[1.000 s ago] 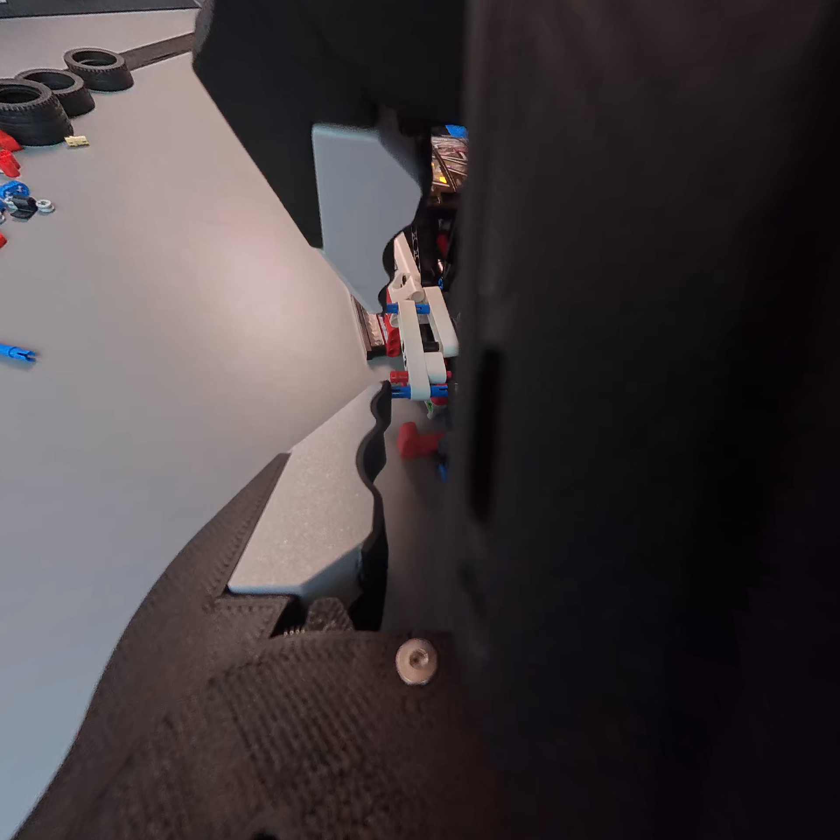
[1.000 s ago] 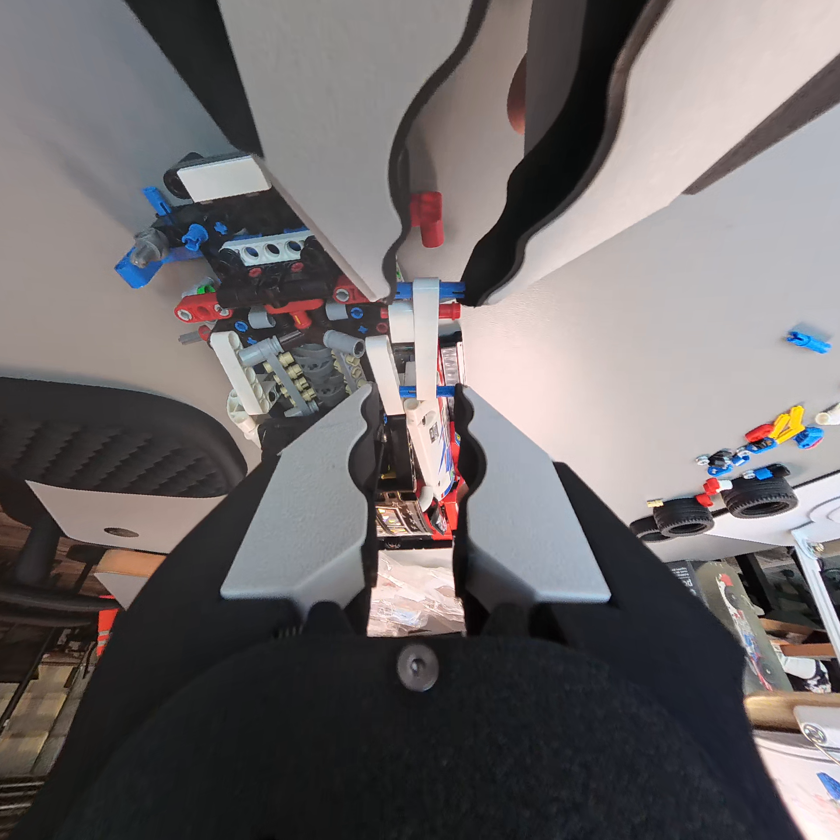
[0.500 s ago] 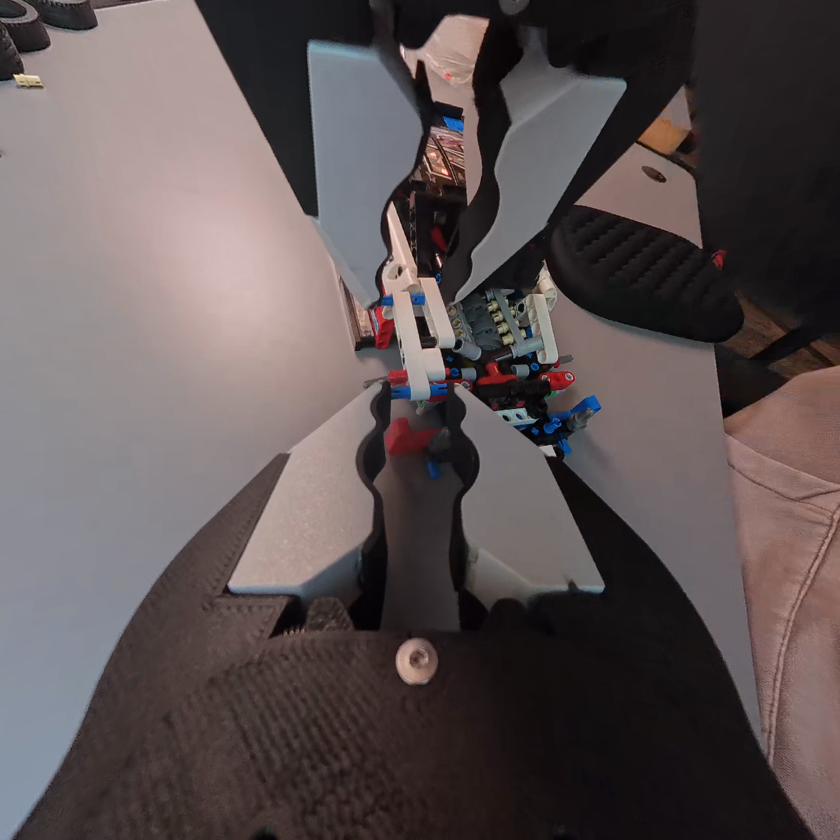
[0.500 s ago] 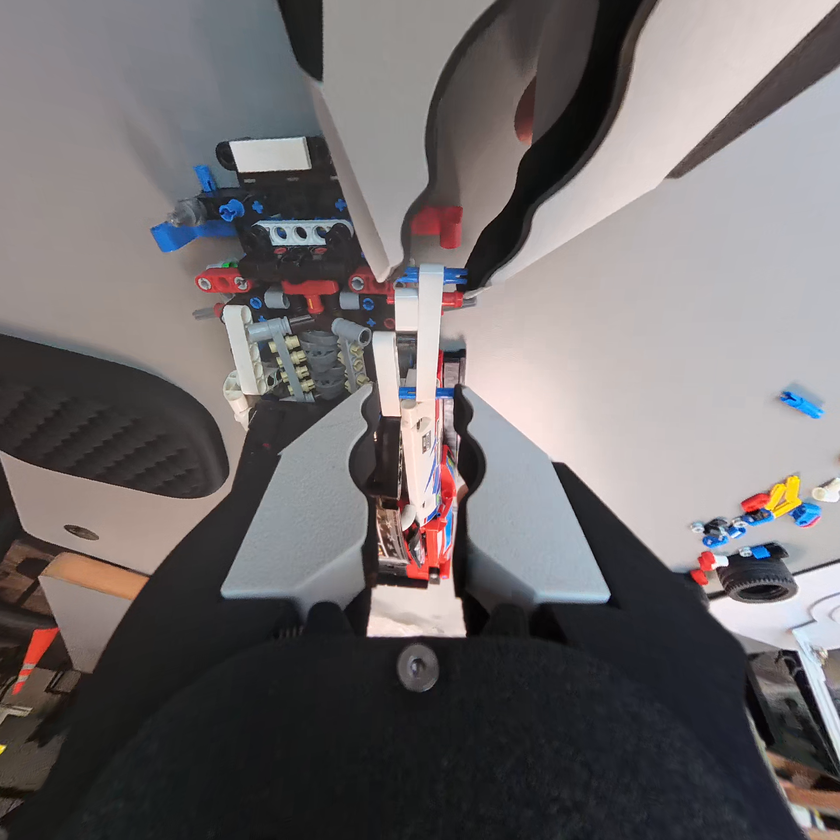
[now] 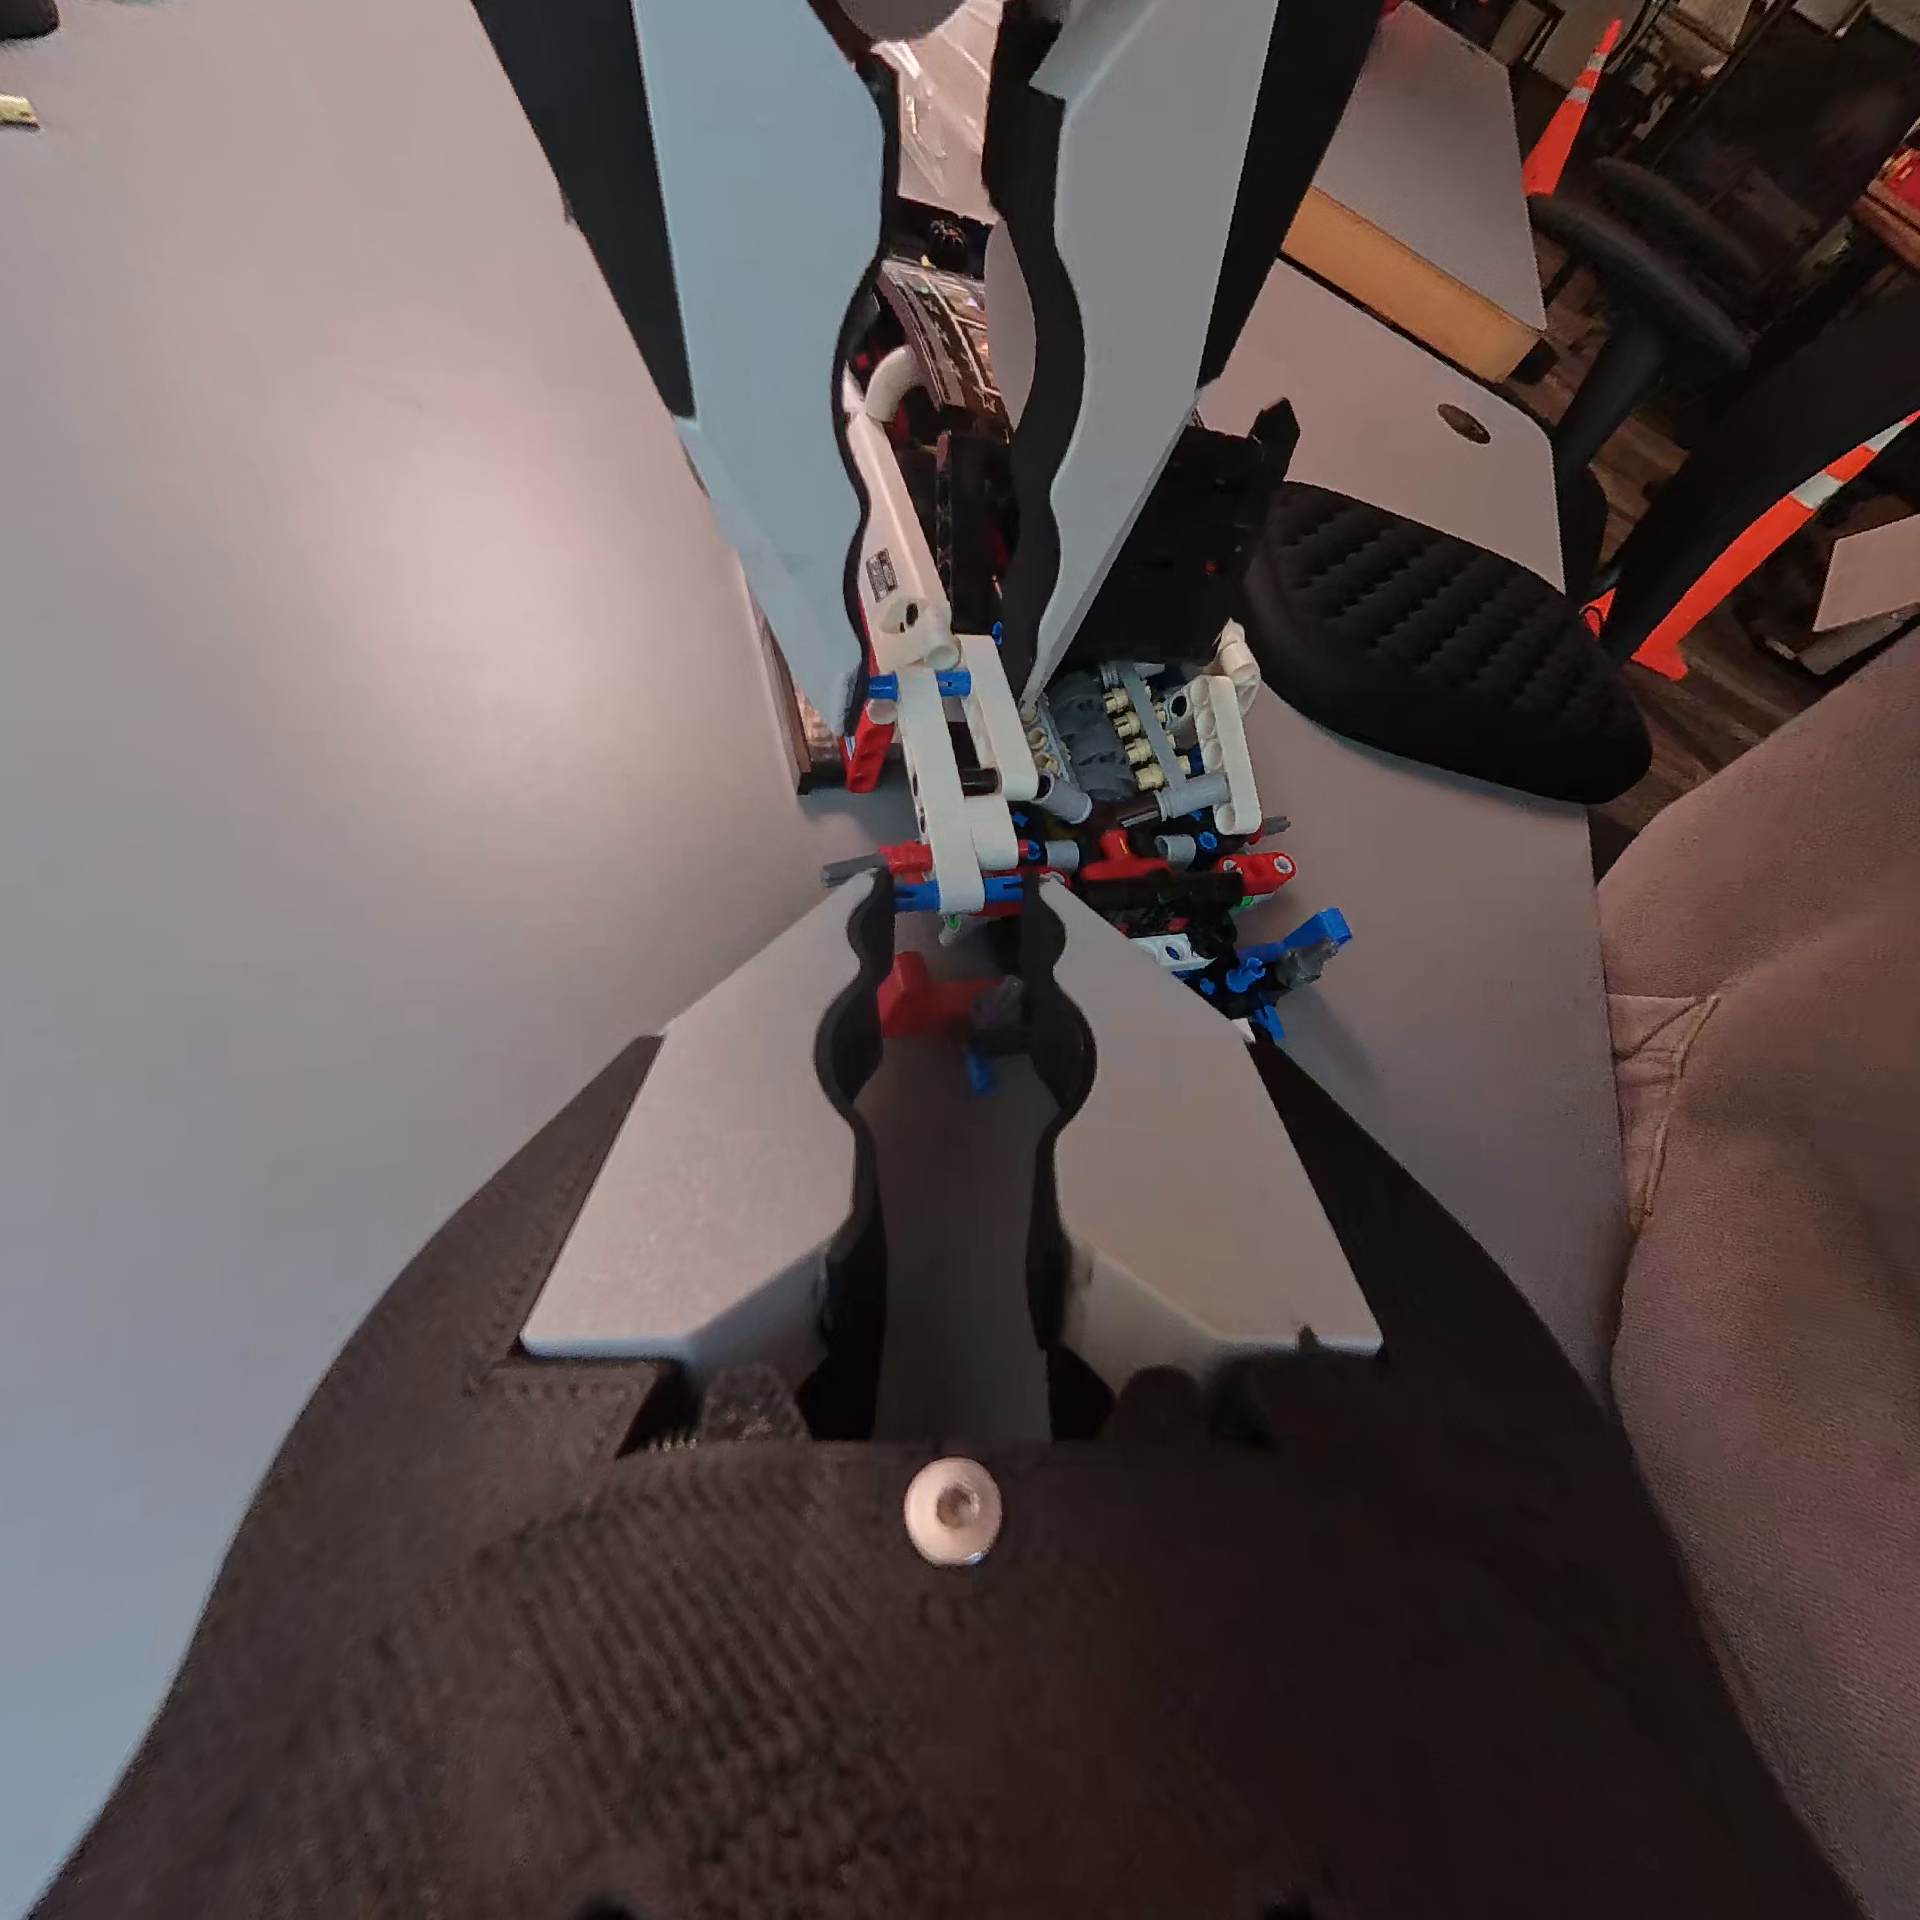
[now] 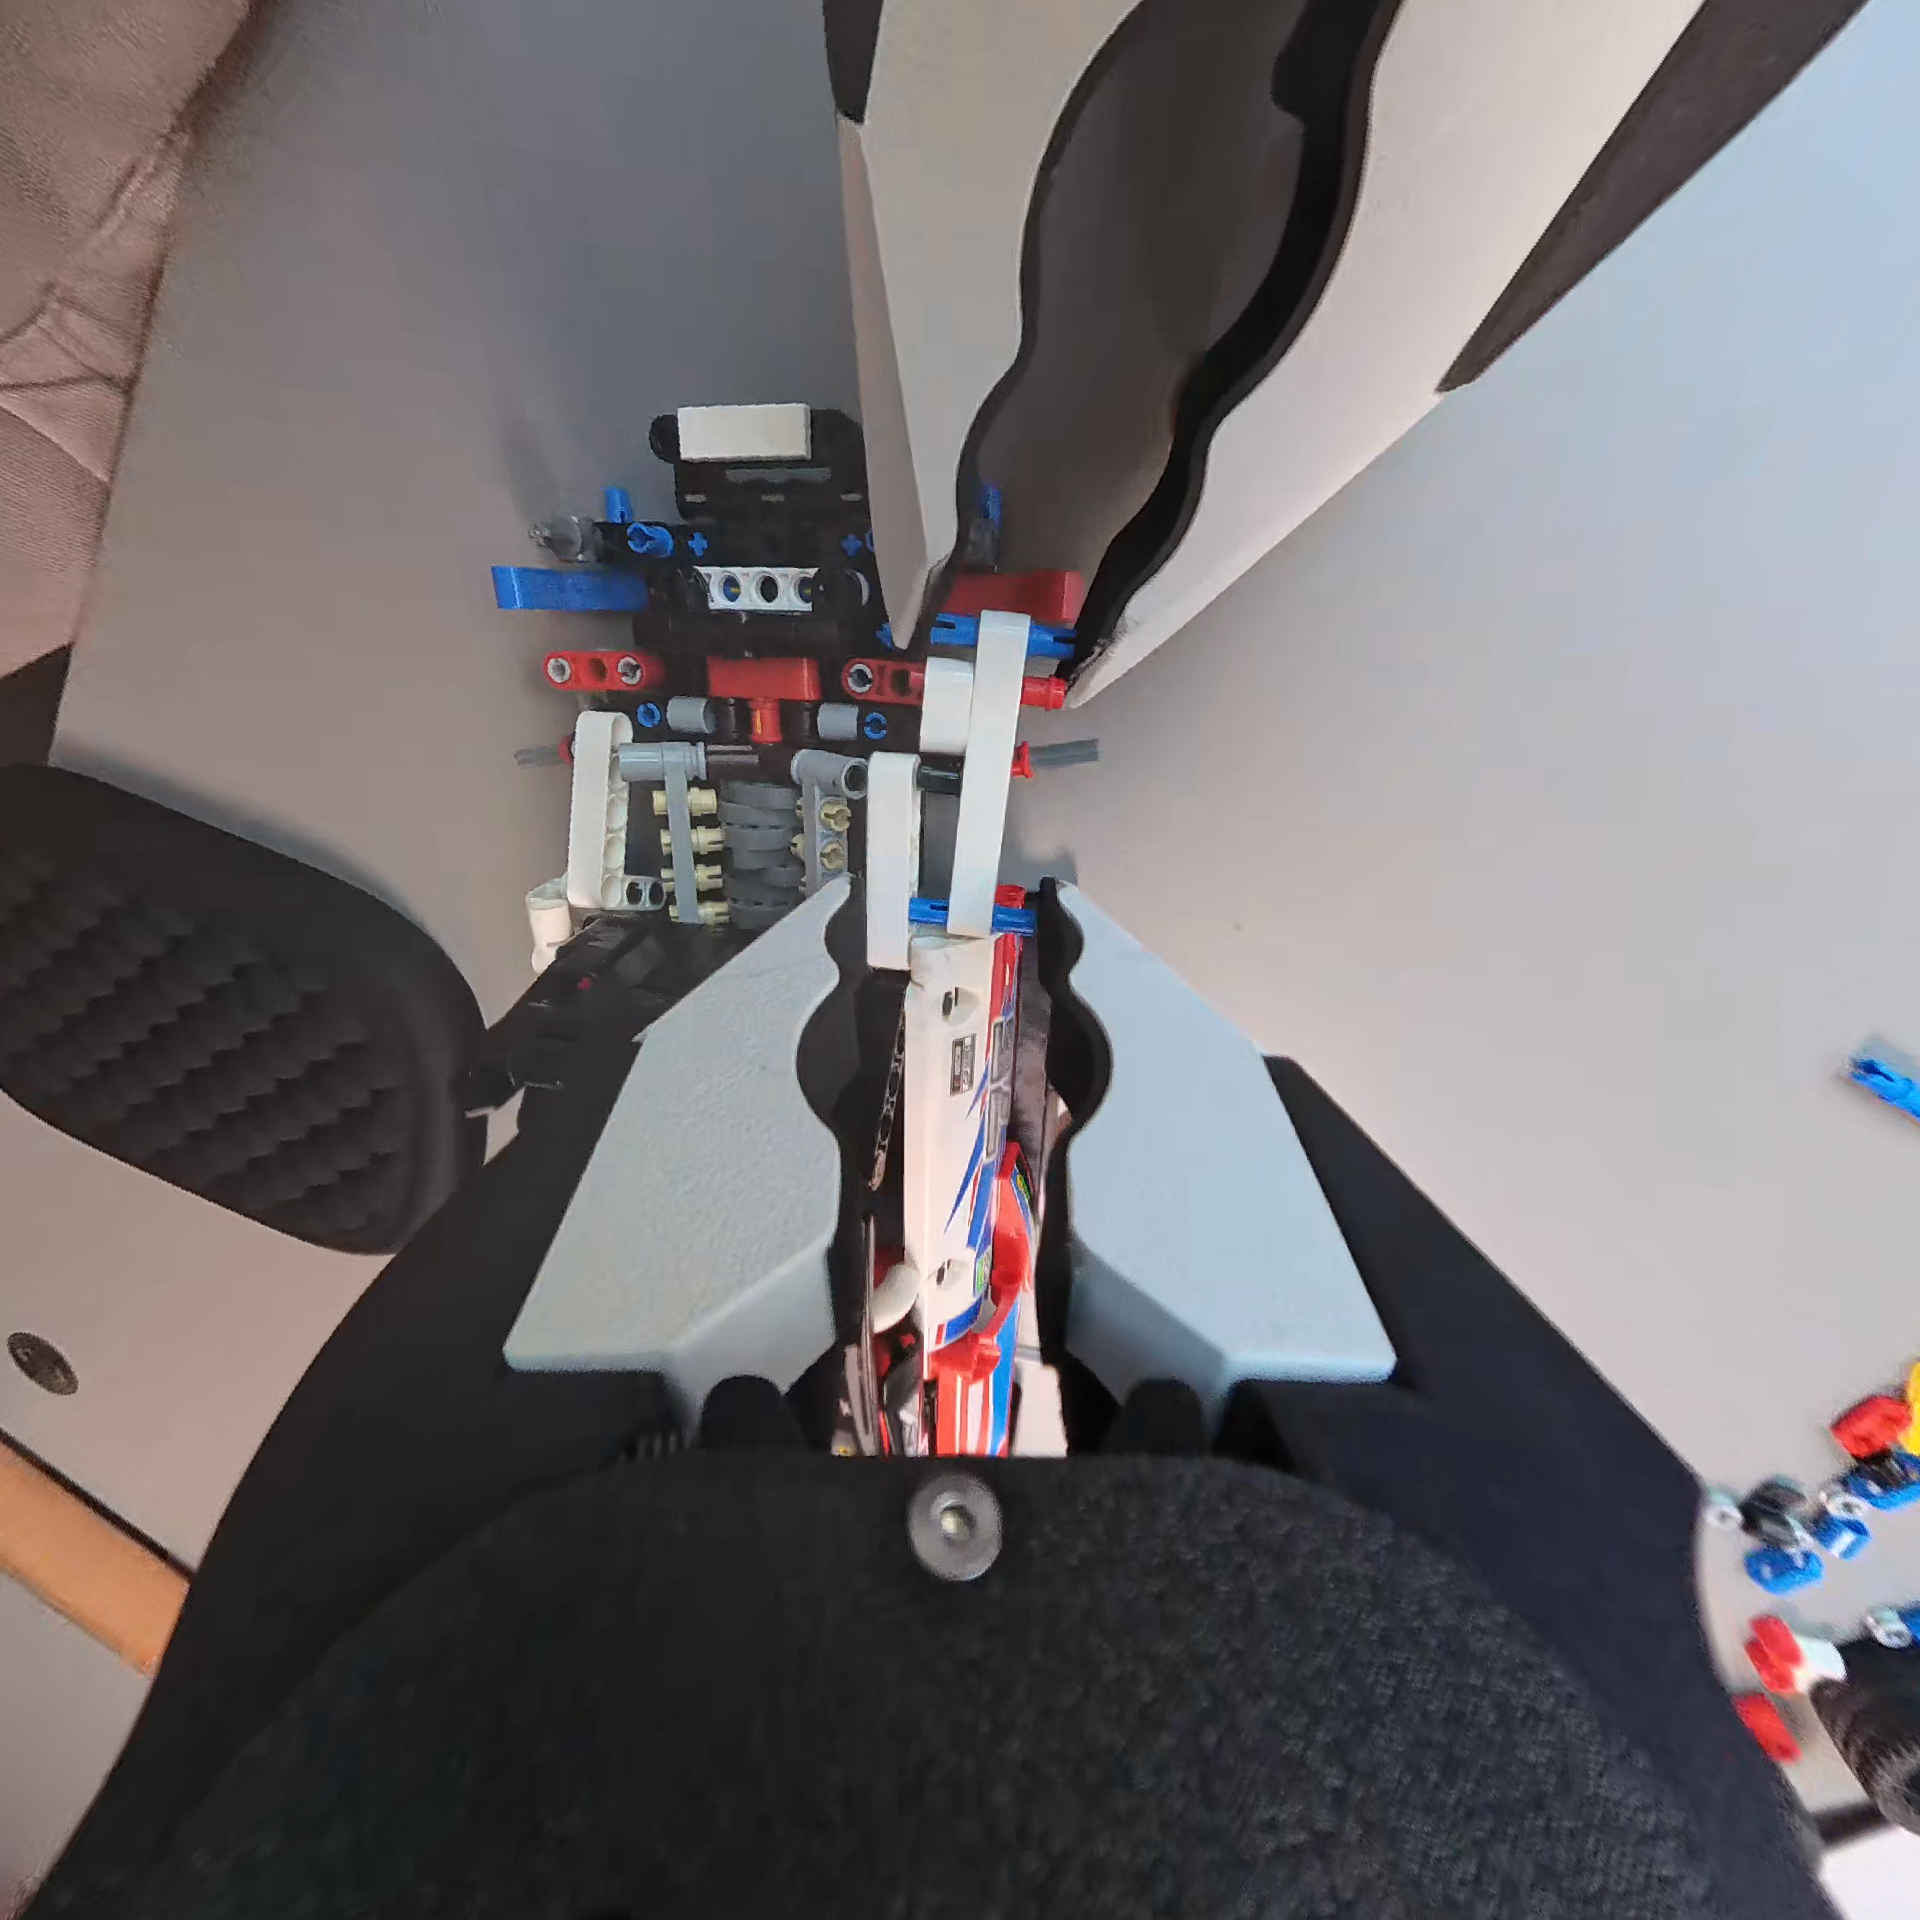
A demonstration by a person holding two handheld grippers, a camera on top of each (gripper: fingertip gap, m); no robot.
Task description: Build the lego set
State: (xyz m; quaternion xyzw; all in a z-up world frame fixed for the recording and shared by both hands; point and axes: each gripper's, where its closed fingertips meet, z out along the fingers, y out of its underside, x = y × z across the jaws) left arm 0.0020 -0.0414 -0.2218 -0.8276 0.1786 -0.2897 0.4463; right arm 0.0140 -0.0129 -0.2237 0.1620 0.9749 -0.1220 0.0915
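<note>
A half-built lego car (image 5: 1132, 748) lies on the grey table (image 5: 364, 623) near its edge; it also shows in the right wrist view (image 6: 748, 821). My left gripper (image 5: 961, 904) is closed on the blue pin at the end of its white beams (image 5: 961, 790). A small red piece (image 5: 925, 992) sits between the fingers just behind the tips. My right gripper (image 6: 943, 894) faces it from the other end and is shut on the car's white, red and blue side panel (image 6: 956, 1091). Each gripper shows in the other's view, the right (image 5: 930, 707) and the left (image 6: 997, 655).
Loose red, blue and yellow pieces (image 6: 1849, 1475) and a single blue piece (image 6: 1886, 1081) lie on the table (image 6: 1455, 831) at the right. A black chair seat (image 5: 1434, 644) stands just past the table edge. A person's clothing (image 5: 1766, 1039) is at the right. Orange cones (image 5: 1569, 114) stand far off.
The dark shape that blocked the right of the left wrist view has cleared. The car has turned with both grippers. More of the side panel now lies between my right fingers.
</note>
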